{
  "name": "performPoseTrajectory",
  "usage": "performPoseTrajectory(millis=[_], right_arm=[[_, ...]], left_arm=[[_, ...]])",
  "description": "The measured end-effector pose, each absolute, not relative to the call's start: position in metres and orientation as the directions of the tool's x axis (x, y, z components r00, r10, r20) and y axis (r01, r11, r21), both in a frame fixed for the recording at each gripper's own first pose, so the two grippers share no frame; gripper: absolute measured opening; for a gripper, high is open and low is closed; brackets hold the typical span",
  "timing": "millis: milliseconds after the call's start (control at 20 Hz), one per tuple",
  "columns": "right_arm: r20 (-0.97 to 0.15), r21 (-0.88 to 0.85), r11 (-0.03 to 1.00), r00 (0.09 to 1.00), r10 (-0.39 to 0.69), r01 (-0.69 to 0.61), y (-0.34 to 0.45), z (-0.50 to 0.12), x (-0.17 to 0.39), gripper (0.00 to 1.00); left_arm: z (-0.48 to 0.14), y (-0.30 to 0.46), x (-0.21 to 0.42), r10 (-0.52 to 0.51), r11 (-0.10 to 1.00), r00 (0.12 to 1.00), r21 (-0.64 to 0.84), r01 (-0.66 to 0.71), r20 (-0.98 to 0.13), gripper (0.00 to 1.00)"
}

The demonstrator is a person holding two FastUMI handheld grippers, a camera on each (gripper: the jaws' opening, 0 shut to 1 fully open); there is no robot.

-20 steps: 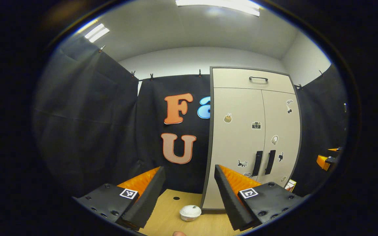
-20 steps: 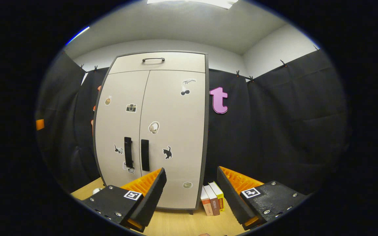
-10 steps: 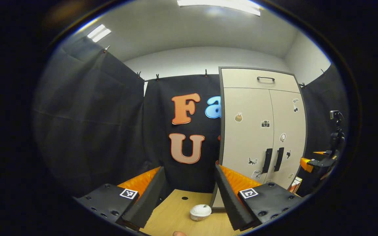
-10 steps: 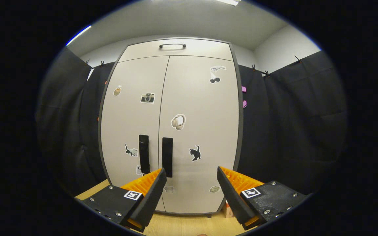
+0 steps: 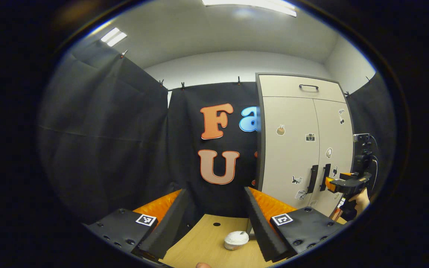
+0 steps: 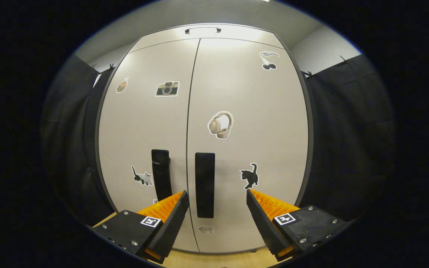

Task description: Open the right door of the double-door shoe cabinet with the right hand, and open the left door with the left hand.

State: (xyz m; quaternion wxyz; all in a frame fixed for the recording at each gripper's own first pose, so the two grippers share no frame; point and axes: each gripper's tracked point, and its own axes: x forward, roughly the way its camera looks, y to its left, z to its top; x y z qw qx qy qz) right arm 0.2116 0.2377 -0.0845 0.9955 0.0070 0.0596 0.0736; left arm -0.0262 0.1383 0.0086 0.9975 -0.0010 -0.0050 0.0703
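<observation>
Right gripper [image 6: 217,199]: jaws spread wide, holding nothing, aimed at the right door handle [image 6: 205,184], which sits between the 2 fingers but apart from them. Left gripper [image 5: 214,199]: jaws equally wide, empty, well back from the shoe cabinet [image 5: 305,149] above the table [image 5: 203,243].

Both doors remain closed. Risks:
1. The left door handle [image 6: 161,173] lies just beside the right one; a leftward drift may strike it.
2. Closing early would miss the bar.
3. A white cup [image 5: 236,239] sits near the left approach path.

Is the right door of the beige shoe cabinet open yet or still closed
Closed: the beige right door lies flush beside the left door, only a thin seam between.
</observation>
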Motion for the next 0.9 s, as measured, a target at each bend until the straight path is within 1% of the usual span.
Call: performPoseTrajectory(millis=[150,250,400,450,500,650,750,800,850,900], right_arm=[[-0.138,0.052,0.989,0.980,0.145,-0.139,0.243,-0.092,0.230,0.94],[-0.143,0.047,0.990,0.979,0.142,-0.136,0.245,-0.096,0.238,0.89],[-0.161,0.086,0.984,0.973,0.167,-0.155,0.254,-0.101,0.244,0.76],[-0.169,0.093,0.984,0.972,0.165,-0.151,0.255,-0.104,0.246,0.73],[-0.175,0.093,0.986,0.972,0.156,-0.142,0.253,-0.106,0.248,0.68],[-0.177,0.106,0.985,0.972,0.156,-0.139,0.256,-0.107,0.251,0.62],[-0.179,0.118,0.981,0.969,0.172,-0.152,0.260,-0.108,0.252,0.56],[-0.183,0.128,0.978,0.966,0.184,-0.162,0.263,-0.109,0.251,0.50],[-0.189,0.135,0.978,0.964,0.185,-0.161,0.264,-0.110,0.251,0.46],[-0.190,0.144,0.977,0.964,0.185,-0.159,0.264,-0.109,0.252,0.36]], left_arm=[[0.006,0.149,-0.024,0.156,0.988,0.988,-0.001,-0.156,0.006,0.96],[0.004,0.155,-0.023,0.164,0.987,0.987,0.000,-0.164,0.001,0.96],[0.002,0.160,-0.021,0.167,0.986,0.986,0.000,-0.167,-0.003,0.96],[0.002,0.160,-0.021,0.167,0.986,0.986,0.000,-0.167,-0.003,0.96],[0.001,0.160,-0.022,0.168,0.986,0.986,0.000,-0.168,-0.004,0.96],[0.002,0.159,-0.021,0.165,0.986,0.986,0.002,-0.165,-0.003,0.96],[0.001,0.158,-0.022,0.161,0.987,0.987,0.003,-0.161,-0.005,0.96],[0.001,0.156,-0.022,0.160,0.987,0.987,0.005,-0.159,-0.006,0.96],[0.001,0.155,-0.023,0.158,0.987,0.987,0.006,-0.158,-0.006,0.96],[0.001,0.155,-0.024,0.159,0.987,0.987,0.009,-0.159,-0.008,0.96]])
